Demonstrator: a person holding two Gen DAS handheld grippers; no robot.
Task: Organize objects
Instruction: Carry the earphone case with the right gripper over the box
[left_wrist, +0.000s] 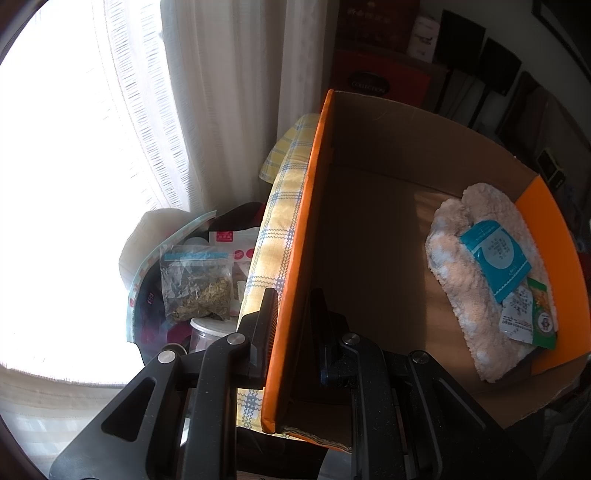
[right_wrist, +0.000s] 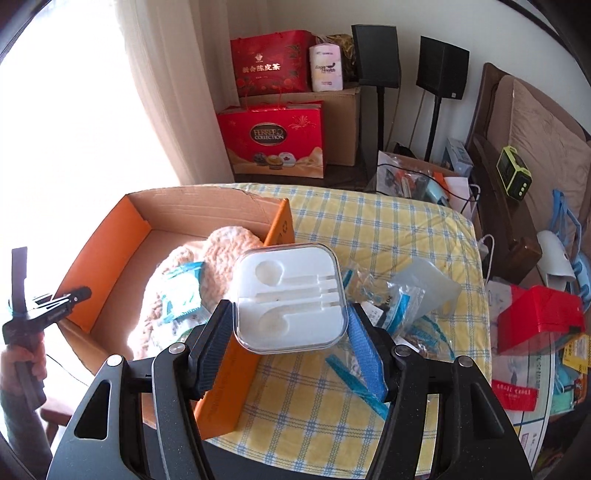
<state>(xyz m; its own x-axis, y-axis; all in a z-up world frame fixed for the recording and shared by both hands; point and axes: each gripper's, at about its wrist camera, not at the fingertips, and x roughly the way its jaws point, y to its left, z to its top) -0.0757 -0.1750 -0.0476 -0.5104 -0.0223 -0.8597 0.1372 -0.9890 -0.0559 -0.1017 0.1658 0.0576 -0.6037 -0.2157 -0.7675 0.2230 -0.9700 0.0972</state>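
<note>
The right gripper clamps the clear earphone case just right of the orange cardboard box; the left gripper pinches the box's left wall.

The box sits on the left part of the table, with a slipper lying in it and packets on the slipper. Right of the box, bags lie on the table; behind it, gift boxes stand against the wall. The case hangs above the box's right wall.
</note>
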